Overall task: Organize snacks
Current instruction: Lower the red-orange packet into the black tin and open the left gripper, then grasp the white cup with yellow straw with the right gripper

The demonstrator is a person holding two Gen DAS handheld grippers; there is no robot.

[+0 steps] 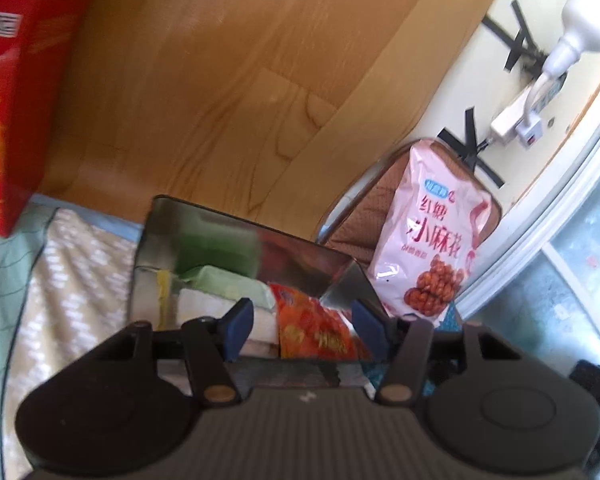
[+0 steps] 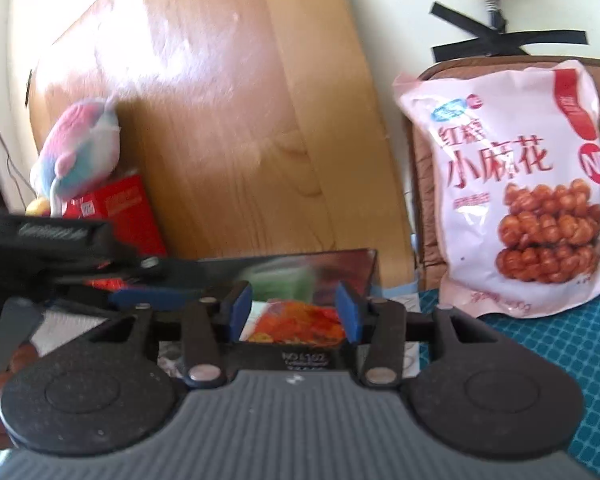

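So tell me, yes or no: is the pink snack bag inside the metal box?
No, the pink snack bag leans on a brown cushion outside the metal box.

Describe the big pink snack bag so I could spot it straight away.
Find the wooden headboard; right of it stands a brown cushion. The pink snack bag leans upright against it, outside the shiny metal tin. It alone shows red characters above fried dough twists.

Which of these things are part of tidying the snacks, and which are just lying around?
Part of the job: metal tin, orange snack packet, green packet, pink snack bag, red box.
Lying about: plush toy, wall plug, wooden board.
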